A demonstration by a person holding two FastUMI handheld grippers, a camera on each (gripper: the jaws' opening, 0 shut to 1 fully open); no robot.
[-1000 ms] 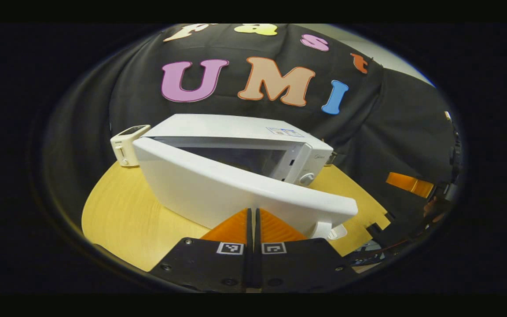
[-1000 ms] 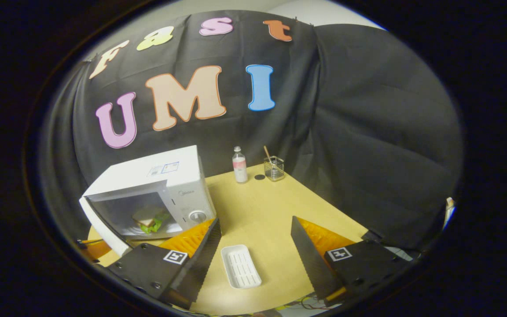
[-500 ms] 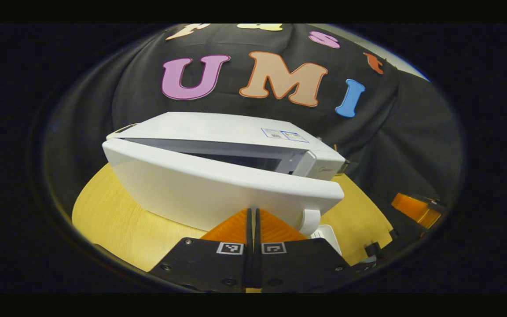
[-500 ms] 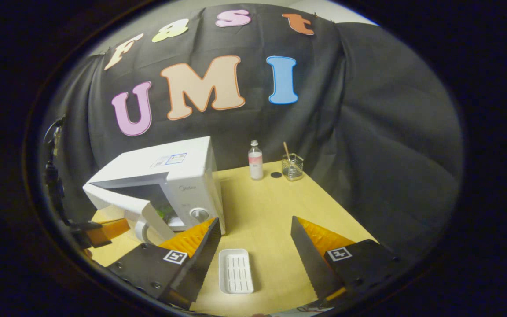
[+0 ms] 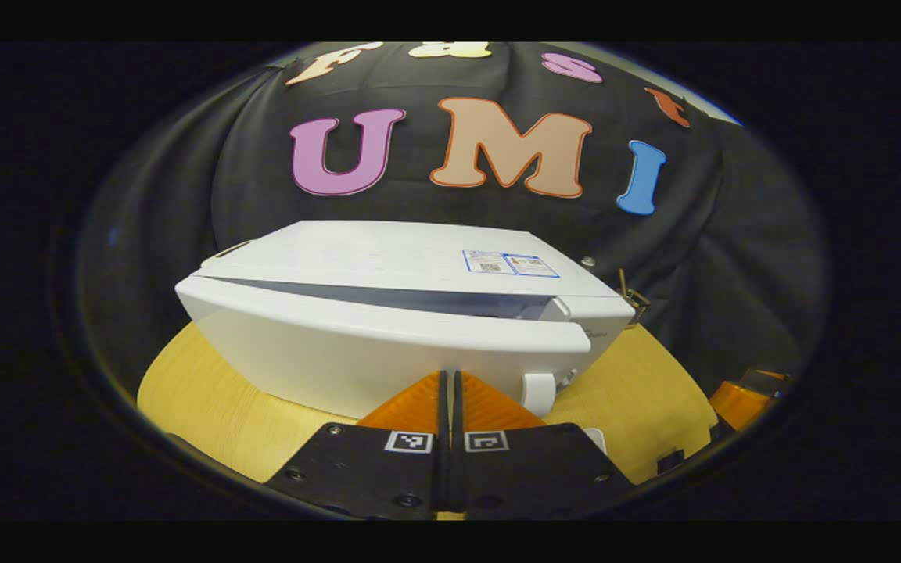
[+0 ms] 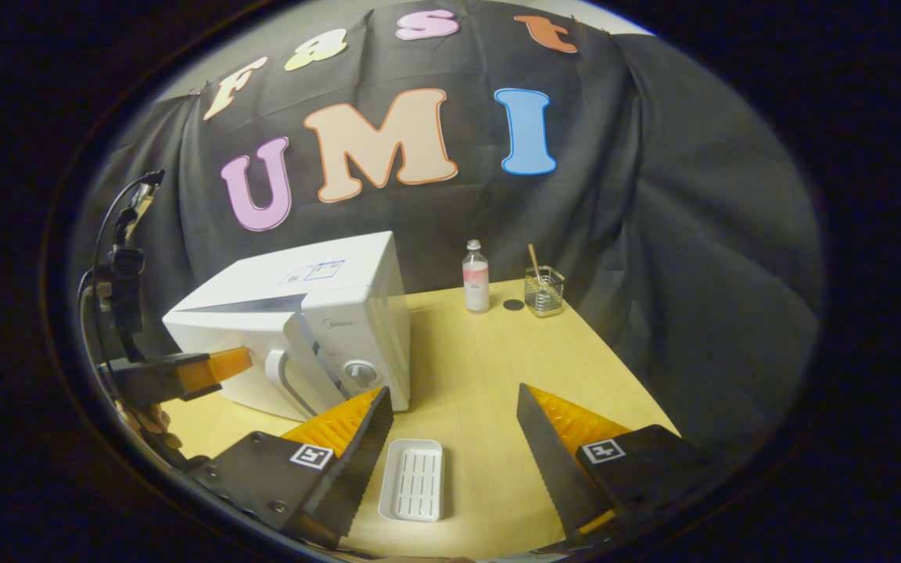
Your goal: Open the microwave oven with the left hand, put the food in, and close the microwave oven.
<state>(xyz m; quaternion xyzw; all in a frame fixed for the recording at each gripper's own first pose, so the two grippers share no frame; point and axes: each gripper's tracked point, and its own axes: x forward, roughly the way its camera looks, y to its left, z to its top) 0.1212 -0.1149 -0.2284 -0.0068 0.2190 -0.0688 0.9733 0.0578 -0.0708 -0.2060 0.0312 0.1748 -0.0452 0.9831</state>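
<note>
The microwave door [image 5: 388, 352] is pushed almost shut by the left gripper [image 5: 450, 387], whose fingers are pressed together with nothing between them, tips against the door's face. A second ago the cavity gaped and the food could be seen inside; now only a thin wedge of gap is left along the top of the microwave oven [image 6: 317, 313], which stands at the table's [image 6: 489, 367] left rear. The right gripper [image 6: 450, 426] is held with jaws wide apart above an empty white tray [image 6: 413, 490] near the front edge. Only latching appears left.
</note>
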